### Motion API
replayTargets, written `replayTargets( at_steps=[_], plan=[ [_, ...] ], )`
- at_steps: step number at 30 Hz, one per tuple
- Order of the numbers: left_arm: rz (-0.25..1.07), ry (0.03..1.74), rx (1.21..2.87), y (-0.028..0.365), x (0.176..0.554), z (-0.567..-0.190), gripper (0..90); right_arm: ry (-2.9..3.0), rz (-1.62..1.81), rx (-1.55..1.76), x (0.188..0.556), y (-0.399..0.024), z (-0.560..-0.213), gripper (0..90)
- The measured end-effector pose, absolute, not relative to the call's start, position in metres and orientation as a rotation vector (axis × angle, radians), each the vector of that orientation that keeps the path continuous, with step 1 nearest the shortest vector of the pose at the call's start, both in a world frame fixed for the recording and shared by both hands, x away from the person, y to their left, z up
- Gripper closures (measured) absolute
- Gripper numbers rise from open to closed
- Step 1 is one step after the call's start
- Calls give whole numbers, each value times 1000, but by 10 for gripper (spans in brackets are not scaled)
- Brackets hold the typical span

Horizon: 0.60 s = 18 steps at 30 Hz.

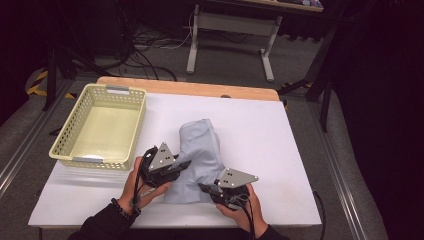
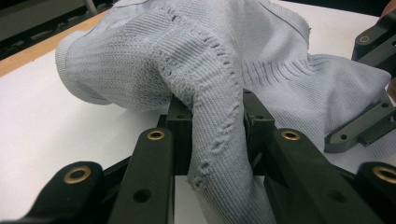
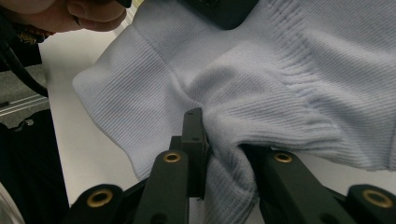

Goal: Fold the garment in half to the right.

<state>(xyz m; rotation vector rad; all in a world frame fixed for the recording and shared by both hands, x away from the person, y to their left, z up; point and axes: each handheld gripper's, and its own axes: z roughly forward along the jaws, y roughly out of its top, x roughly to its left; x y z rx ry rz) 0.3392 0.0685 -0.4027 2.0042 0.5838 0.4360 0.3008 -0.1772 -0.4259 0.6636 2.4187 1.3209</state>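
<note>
White tabletop [image 1: 260, 130], wooden far edge [image 1: 190, 88], grey floor [image 1: 225, 60], dark room

**Both grippers on the blue knit**

A pale blue knit garment [image 1: 200, 157] lies right of the yellow basket [image 1: 100, 125] on the white table [image 1: 260, 130]. The left gripper [image 1: 186, 164] grips its left edge and the right gripper [image 1: 202, 188] its near corner.

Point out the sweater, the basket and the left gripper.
sweater [image 1: 200, 145]: high view, middle of the knit.
basket [image 1: 133, 131]: high view, right wall.
left gripper [image 2: 217, 116]: left gripper view, between its fingers, shut on the sweater.
</note>
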Motion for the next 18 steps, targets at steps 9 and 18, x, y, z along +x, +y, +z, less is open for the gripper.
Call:
replayTargets(
  at_steps=[9, 18],
  plan=[
    [454, 595, 1985, 77, 339, -395, 710, 2405, 1333, 634, 304, -170, -419, 769],
    [480, 612, 1970, 86, 338, -389, 710, 2395, 1341, 608, 307, -160, -413, 769]
  ],
)
